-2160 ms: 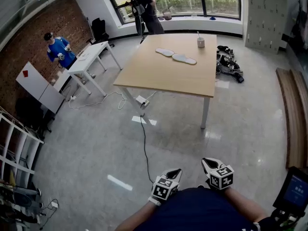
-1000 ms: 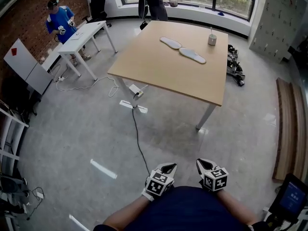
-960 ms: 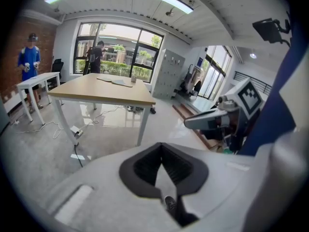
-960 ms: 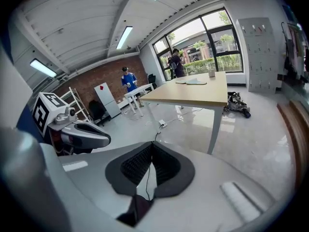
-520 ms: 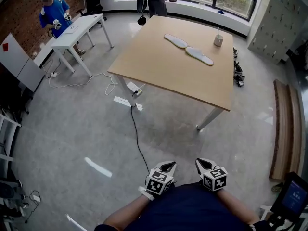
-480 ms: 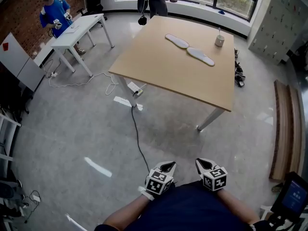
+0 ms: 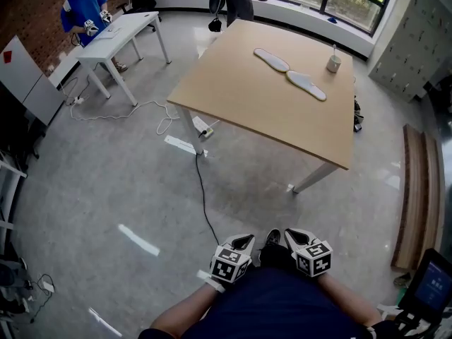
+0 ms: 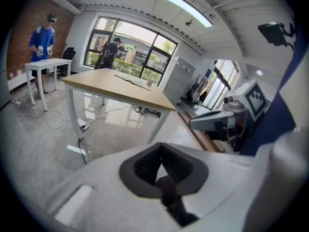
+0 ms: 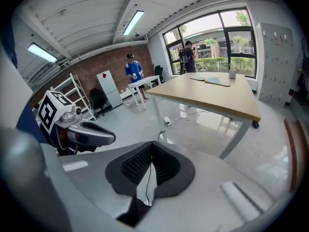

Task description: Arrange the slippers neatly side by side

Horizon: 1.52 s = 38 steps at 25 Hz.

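Two pale grey slippers lie end to end on the far part of the wooden table (image 7: 254,104): one slipper (image 7: 272,59) to the left, the other slipper (image 7: 306,85) to the right. Both are small and far off in the gripper views, as slippers (image 8: 130,79) and slippers (image 9: 210,80). My left gripper (image 7: 244,241) and right gripper (image 7: 290,234) are held close to my body, well short of the table. Both are shut with nothing between the jaws, as the left gripper view (image 8: 161,159) and the right gripper view (image 9: 150,164) show.
A small cup (image 7: 333,63) stands on the table beside the right slipper. A black cable (image 7: 204,203) runs over the floor from under the table towards me. A white desk (image 7: 120,37) with a person in blue (image 7: 78,6) is at far left; a wooden bench (image 7: 413,189) at right.
The table and slippers have come nearer and shifted right in the head view as I walk forward. Both grippers stay shut, side by side at my body.
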Available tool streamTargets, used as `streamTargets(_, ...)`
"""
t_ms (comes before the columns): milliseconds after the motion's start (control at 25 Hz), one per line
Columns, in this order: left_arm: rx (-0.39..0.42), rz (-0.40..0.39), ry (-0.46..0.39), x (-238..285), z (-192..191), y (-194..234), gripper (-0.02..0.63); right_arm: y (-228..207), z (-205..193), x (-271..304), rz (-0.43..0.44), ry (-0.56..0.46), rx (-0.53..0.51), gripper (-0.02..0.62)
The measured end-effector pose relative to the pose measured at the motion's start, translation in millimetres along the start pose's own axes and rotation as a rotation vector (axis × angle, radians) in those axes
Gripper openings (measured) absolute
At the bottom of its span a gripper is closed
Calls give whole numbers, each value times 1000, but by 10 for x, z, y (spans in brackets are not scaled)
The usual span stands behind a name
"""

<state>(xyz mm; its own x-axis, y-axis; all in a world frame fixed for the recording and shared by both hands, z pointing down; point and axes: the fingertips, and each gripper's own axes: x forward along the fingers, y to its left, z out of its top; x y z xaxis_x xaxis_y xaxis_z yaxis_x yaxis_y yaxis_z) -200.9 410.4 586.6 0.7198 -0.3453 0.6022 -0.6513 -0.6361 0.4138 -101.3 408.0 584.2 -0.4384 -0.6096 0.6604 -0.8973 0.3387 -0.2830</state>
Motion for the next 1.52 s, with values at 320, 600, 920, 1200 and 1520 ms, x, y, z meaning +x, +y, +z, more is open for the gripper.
streamTargets(320,-34,64,-28,-102,101,355,5,63,355,303,33,-10,-47,11)
streamTargets(600,-70,103,-43,-51,243,584,5,39,547,561,84,13,-72,11)
streamTargets(920,-94,121,-18,182,516,720,5,-173,797,788,132,56,-66,11)
streamTargets(1200,-87,153,-3,428,909,815,5,-511,1177,953,168,33,-45,11)
streamTargets(1520,-70,185,26,982,1462,886,5,-1239,1652,1137,184,1,-2,11)
